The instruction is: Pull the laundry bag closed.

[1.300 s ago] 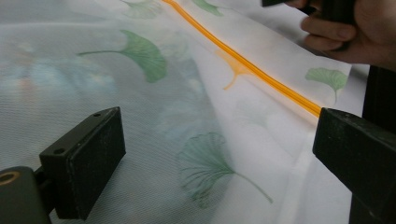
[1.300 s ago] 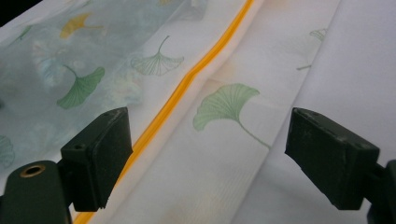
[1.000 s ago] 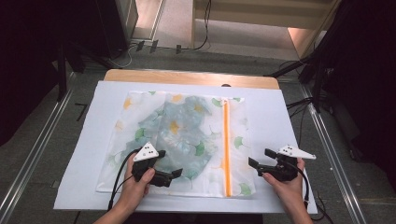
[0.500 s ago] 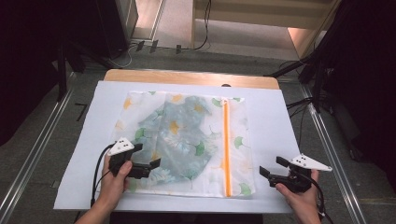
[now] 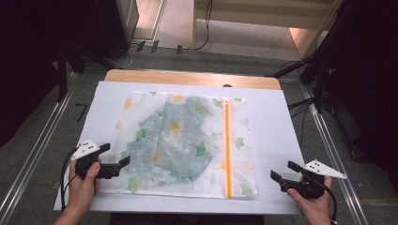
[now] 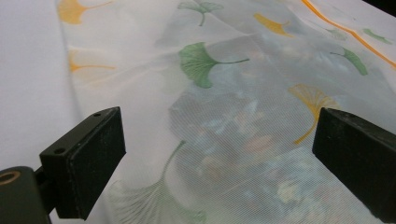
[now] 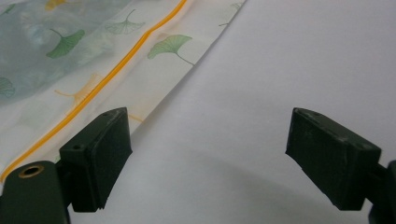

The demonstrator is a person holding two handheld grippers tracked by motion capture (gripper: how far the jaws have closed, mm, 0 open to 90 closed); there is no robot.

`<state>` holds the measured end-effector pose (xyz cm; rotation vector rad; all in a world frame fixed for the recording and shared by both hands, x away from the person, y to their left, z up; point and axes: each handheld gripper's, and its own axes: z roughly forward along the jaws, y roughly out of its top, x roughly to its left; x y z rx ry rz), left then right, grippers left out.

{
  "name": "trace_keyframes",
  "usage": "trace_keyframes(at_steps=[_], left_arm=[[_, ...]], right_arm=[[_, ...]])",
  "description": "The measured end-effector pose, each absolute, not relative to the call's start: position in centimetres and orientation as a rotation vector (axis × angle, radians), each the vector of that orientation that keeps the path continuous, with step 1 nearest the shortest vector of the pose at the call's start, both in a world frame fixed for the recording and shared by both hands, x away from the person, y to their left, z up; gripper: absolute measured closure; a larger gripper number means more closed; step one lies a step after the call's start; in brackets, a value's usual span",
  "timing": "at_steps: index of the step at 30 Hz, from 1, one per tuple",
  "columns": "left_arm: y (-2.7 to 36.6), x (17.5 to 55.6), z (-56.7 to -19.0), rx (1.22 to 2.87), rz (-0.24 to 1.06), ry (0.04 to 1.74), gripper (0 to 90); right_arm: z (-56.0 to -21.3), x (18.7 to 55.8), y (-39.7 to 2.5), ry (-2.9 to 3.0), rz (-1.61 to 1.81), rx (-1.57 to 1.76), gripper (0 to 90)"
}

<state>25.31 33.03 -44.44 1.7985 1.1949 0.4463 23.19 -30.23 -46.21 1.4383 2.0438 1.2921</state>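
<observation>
A white mesh laundry bag (image 5: pixel 185 140) printed with green and orange ginkgo leaves lies flat on the white table cover, an orange zipper (image 5: pixel 227 145) running down its right side. A greyish patterned garment (image 5: pixel 176 138) shows through the mesh. My left gripper (image 5: pixel 116 162) is open at the bag's near left edge, its jaws spread over the mesh (image 6: pixel 224 135). My right gripper (image 5: pixel 280 172) is open over bare cover to the right of the bag's near right corner (image 7: pixel 154 84), apart from it.
The white cover (image 5: pixel 281 122) lies on a wooden table whose far edge (image 5: pixel 187 77) shows. Metal rails (image 5: pixel 328 140) run along both sides, and cables (image 5: pixel 155 47) lie on the floor beyond. Bare cover surrounds the bag on all sides.
Both hands have drawn outward and toward the near edge. The left gripper moved left off the bag's middle to its edge. The right gripper moved right, off the bag.
</observation>
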Motion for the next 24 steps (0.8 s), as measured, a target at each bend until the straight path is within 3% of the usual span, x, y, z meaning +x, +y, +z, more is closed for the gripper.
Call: trace_keyframes(at_steps=[11,24], left_arm=[[35.7,24.2,-44.3,1.781,0.491,1.184,2.9],[36.1,24.5,-44.1,1.753,0.451,1.21,2.9]], right_arm=[[-46.0,22.6,-32.0,1.994,1.291,1.455,14.2],[-46.3,23.0,-32.8,1.964,1.302,1.495,14.5]])
